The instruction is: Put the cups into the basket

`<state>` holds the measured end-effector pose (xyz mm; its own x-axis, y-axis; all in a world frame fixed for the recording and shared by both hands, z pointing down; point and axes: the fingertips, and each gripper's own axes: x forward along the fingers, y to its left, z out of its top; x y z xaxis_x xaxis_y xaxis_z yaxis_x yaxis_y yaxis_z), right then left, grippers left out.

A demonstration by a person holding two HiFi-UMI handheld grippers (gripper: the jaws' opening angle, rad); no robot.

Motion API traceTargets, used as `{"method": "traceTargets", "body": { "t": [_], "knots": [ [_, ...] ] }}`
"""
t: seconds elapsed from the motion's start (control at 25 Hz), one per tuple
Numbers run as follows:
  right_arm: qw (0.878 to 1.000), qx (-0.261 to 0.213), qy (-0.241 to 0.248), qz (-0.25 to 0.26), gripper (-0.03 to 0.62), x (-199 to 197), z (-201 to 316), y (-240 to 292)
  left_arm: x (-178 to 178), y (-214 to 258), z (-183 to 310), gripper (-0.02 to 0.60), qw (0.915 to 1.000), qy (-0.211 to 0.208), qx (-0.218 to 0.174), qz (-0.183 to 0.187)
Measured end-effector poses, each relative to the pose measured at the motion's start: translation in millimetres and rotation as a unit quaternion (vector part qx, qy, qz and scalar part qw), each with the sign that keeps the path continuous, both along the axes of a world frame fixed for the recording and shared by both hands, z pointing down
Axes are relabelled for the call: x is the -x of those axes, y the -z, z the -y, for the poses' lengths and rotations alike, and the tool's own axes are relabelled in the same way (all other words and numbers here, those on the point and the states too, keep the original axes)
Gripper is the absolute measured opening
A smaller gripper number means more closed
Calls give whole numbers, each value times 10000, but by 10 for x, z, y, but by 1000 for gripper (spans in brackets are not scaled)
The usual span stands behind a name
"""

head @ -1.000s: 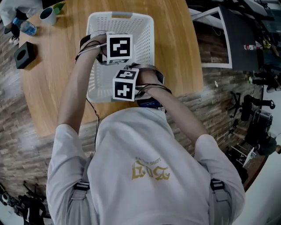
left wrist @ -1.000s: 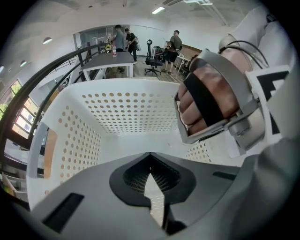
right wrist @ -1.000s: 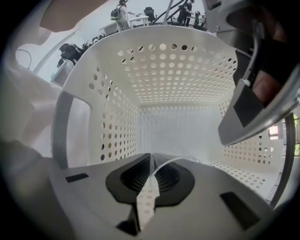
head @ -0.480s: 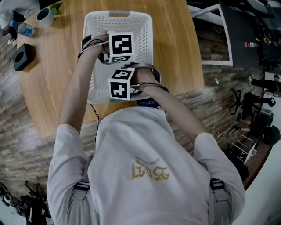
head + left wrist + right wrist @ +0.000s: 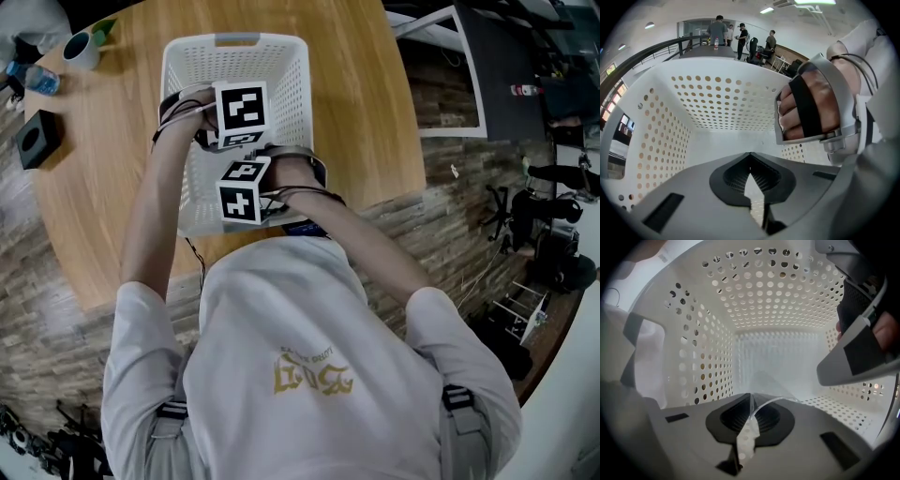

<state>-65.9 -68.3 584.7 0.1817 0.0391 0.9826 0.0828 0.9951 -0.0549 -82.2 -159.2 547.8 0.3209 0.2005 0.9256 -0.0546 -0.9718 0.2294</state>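
A white perforated basket [image 5: 286, 70] stands on the round wooden table [image 5: 361, 112]. Both grippers reach down into it. My right gripper [image 5: 751, 397] is shut on the rim of a clear plastic cup [image 5: 765, 383], which hangs inside the basket above its floor. My left gripper [image 5: 750, 157] is shut with nothing visible between its jaws, close beside the right hand [image 5: 813, 105]. From the head view only the marker cubes of the left gripper [image 5: 240, 112] and right gripper [image 5: 242, 187] show; the cup is hidden under them. A white mug [image 5: 81, 48] sits at the table's far left.
A blue water bottle [image 5: 24, 77] and a black box [image 5: 27, 141] lie near the table's left edge. Basket walls [image 5: 703, 357] close in on both grippers. Several people stand in the room's background [image 5: 740, 35]. Equipment crowds the floor to the right [image 5: 548, 216].
Both grippers stay inside the basket close together. The whole scene has drifted left in the head view, and the right cube has edged slightly towards the left one.
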Motion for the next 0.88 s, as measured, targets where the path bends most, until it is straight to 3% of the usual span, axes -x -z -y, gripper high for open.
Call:
{"method": "traceTargets", "body": {
  "t": [0.88],
  "knots": [
    [9991, 54, 10, -426, 26, -9, -33, -96, 64, -53, -49, 6, 9995, 166, 266, 33]
  ]
}}
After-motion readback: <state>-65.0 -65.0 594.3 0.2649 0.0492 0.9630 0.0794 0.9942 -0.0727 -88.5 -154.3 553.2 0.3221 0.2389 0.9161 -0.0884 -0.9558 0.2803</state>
